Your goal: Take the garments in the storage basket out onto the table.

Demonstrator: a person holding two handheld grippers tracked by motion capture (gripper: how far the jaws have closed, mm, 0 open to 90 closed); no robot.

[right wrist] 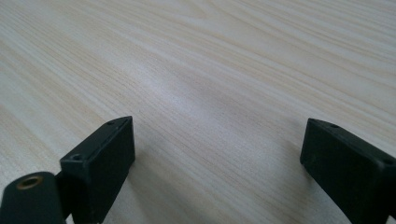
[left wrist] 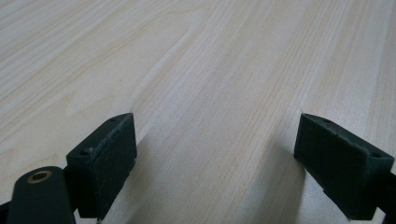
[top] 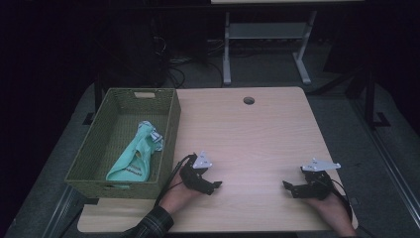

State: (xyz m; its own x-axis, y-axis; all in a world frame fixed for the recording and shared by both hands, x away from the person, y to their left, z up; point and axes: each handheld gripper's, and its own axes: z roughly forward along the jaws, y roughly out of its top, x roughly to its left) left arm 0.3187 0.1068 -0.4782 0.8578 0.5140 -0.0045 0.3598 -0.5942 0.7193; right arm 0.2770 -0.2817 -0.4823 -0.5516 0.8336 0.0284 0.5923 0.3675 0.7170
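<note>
Two black claws rest low on a pale wood-grain table [top: 257, 129].
Left claw [top: 216, 187] and right claw [top: 287, 187] both spread, pinching nothing — a crumpled mint-green cloth [top: 136, 156] lies inside the woven rectangular basket [top: 171, 129], just left of the left claw.

basket [top: 94, 144] olive-grn weave | cloth [top: 136, 156] mint w/ white | table [top: 257, 134] pale woodgrain | fingers [left wrist: 105, 158] blk
</note>
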